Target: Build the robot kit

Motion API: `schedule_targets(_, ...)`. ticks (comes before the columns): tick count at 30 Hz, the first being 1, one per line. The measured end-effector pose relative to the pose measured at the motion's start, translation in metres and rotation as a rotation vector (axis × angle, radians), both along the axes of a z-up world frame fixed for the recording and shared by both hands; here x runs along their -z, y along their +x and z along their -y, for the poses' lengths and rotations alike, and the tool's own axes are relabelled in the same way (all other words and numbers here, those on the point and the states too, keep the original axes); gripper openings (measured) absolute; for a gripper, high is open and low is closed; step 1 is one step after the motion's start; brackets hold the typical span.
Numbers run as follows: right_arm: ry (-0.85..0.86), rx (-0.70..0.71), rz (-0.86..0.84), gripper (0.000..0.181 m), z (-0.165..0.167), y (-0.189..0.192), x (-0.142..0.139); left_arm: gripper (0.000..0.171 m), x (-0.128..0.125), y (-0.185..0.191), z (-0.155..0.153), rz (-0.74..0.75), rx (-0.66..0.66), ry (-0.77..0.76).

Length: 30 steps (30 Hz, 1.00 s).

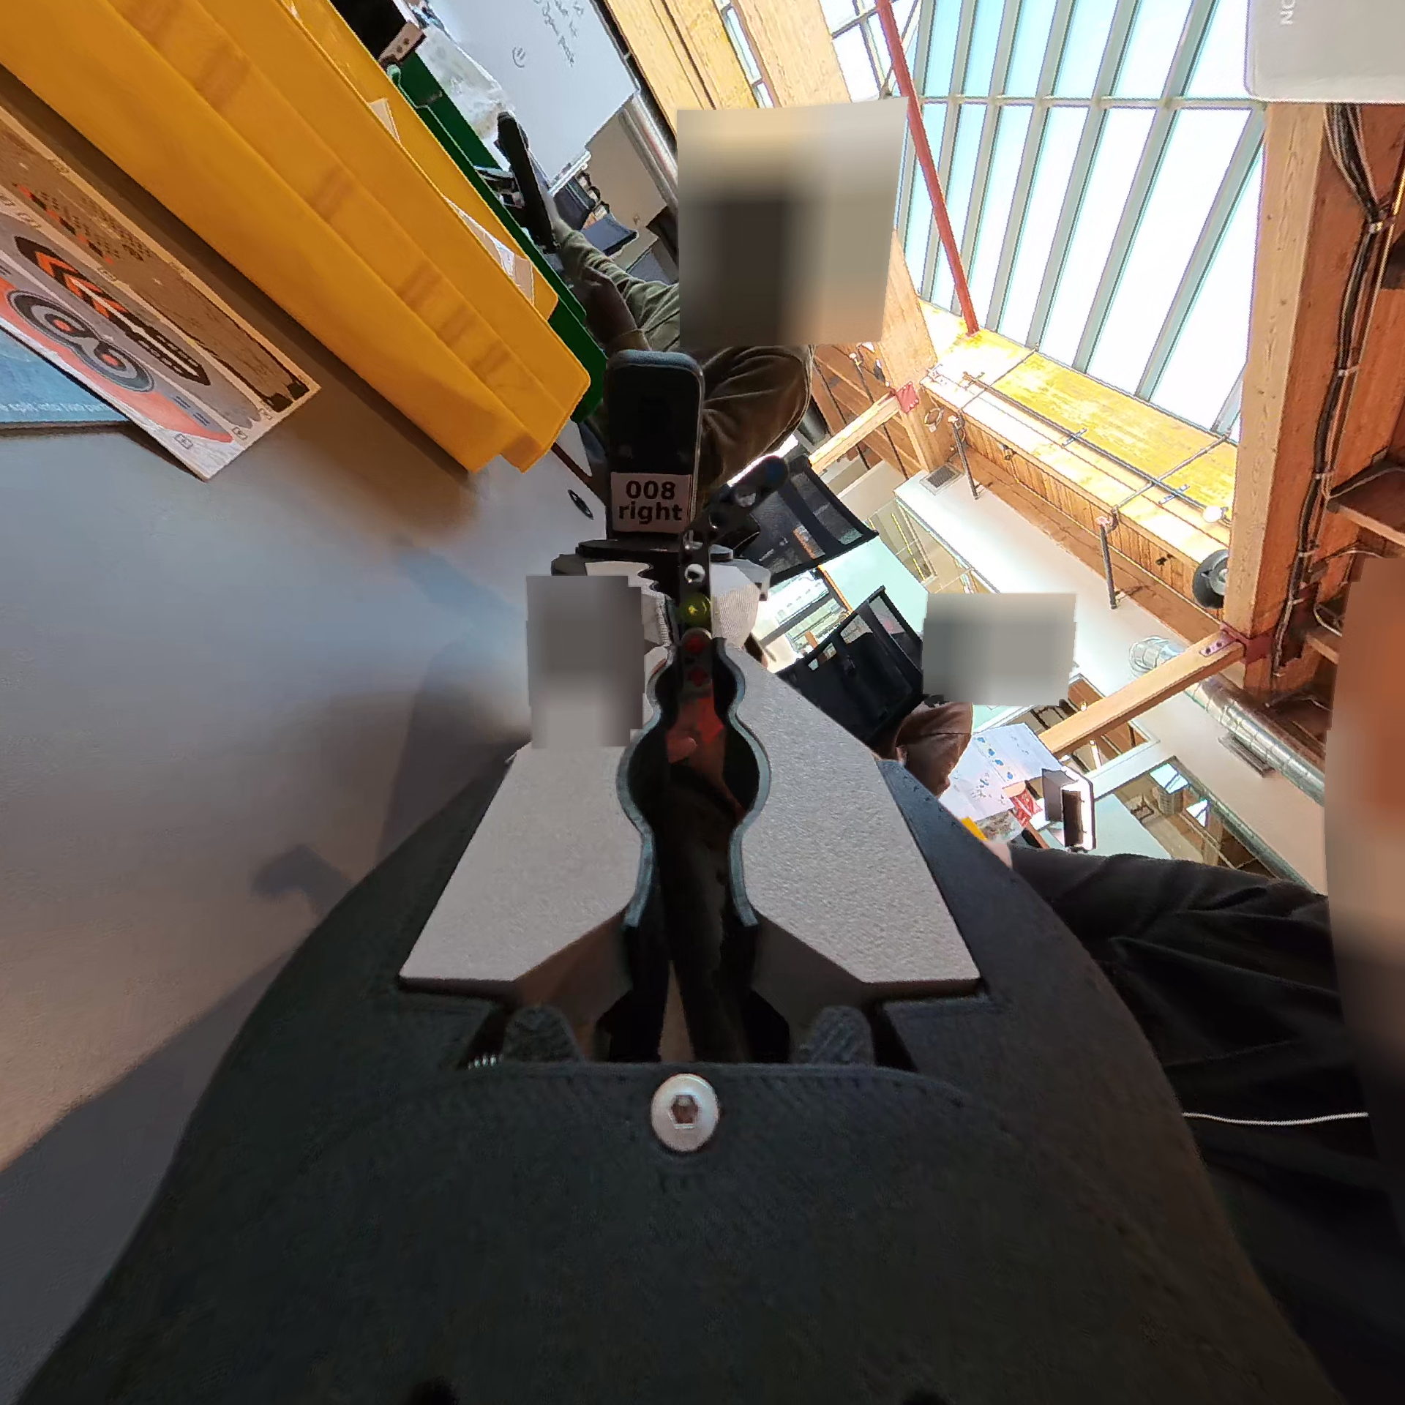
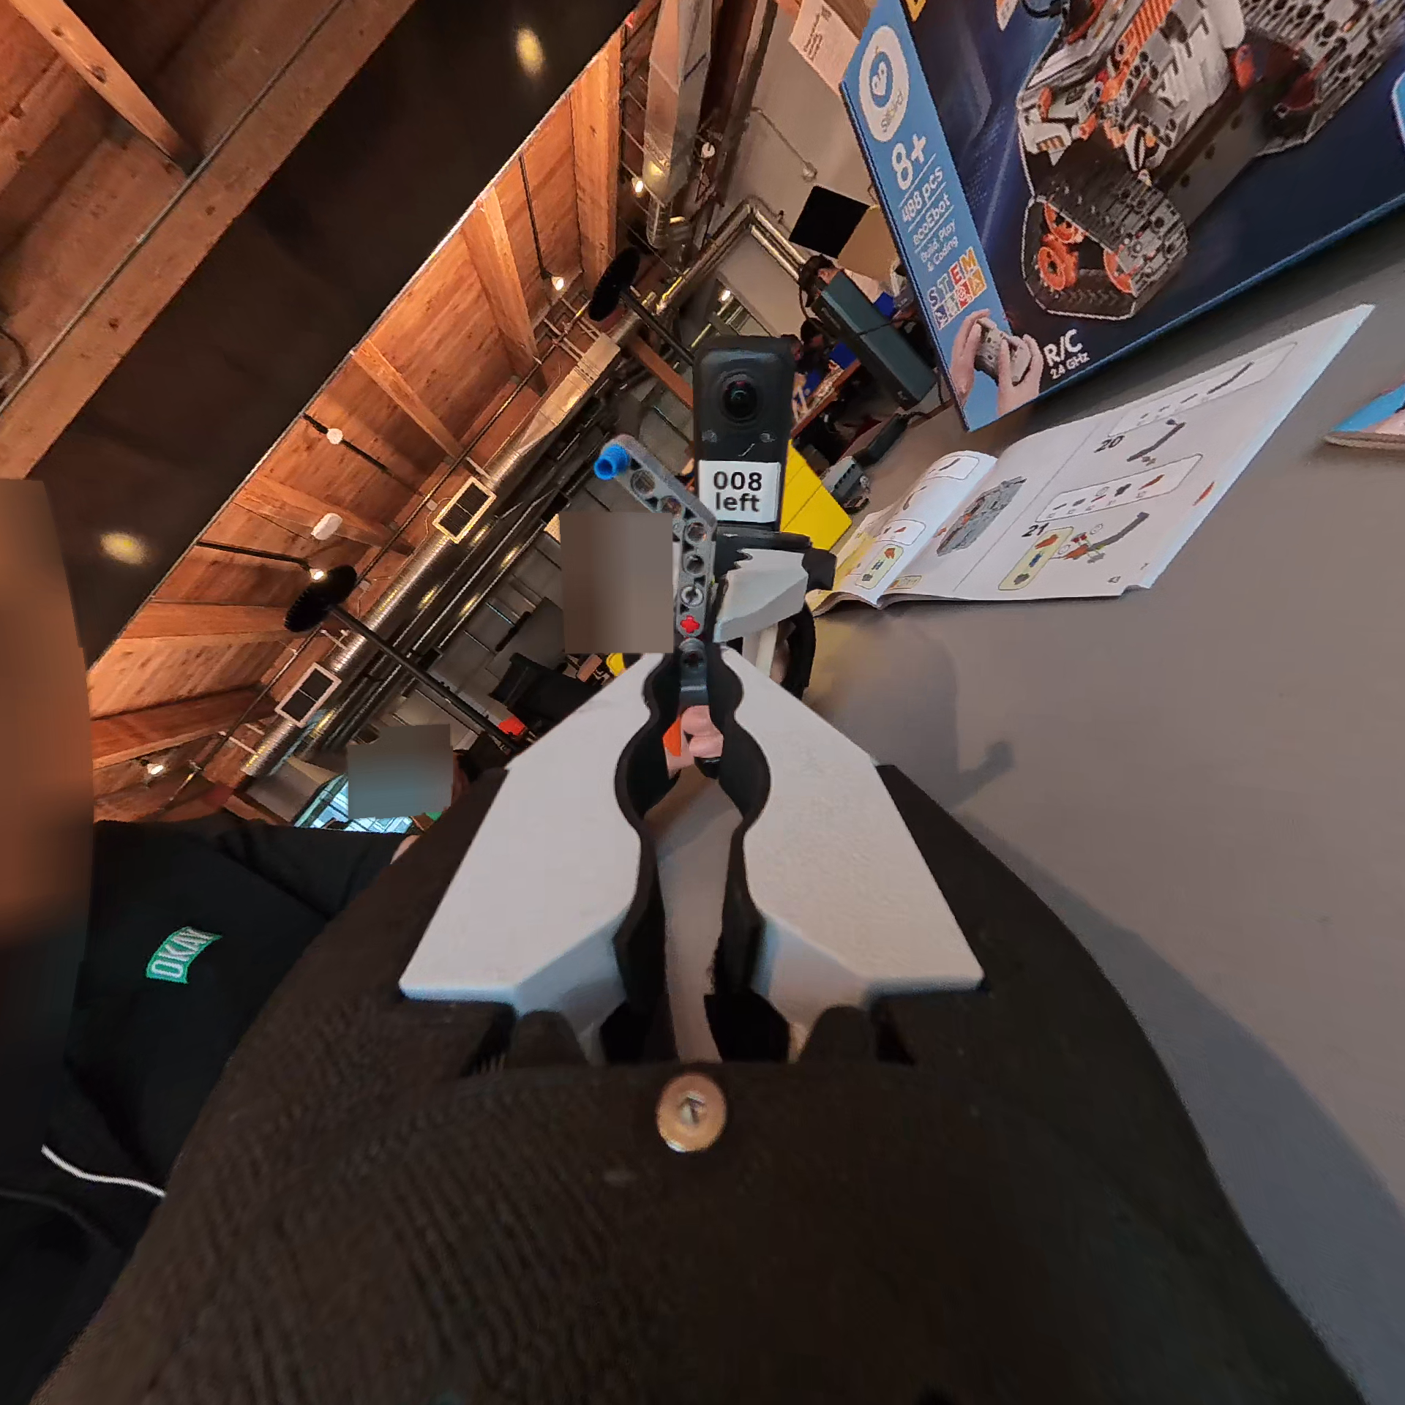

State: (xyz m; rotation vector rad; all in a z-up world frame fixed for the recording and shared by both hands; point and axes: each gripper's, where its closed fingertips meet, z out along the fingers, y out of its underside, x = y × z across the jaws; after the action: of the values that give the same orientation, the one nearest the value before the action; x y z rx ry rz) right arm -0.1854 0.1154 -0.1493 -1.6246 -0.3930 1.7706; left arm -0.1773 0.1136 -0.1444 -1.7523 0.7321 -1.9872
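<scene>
Both fingers of the left hand-held gripper [image 1: 688, 684] and right hand-held gripper [image 2: 693, 684] pinch one bent grey beam [image 2: 693, 566] above the desk [image 2: 1102, 760], so grips should stay firm and aligned.

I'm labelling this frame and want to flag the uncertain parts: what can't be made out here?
- Left wrist view: the lower end of the dark bent plastic beam with holes is hidden between the left gripper fingers.
- Right wrist view: the right gripper covers the same beam's tip; how many parts are joined is unclear.
- The yellow plastic bins: contents hidden by their walls, cut off by the edge.
- The open instruction booklet: drawings too small.
</scene>
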Motion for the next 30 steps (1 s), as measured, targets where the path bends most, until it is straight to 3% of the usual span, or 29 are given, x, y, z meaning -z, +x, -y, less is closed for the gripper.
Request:
schedule_targets(10,-0.05,0.057,0.003,0.006,-0.01,0.004,0.008,0.005,0.008,0.004,-0.012,-0.02,-0.179,0.028)
schedule_targets(19,0.014,0.058,0.067,0.006,-0.005,0.001,0.011,0.005,0.01,0.002,-0.007,0.005,-0.119,-0.007)
schedule_targets(30,-0.011,0.034,0.147,0.006,-0.006,-0.002,0.025,0.006,0.028,-0.001,-0.002,-0.105,-0.056,0.073)
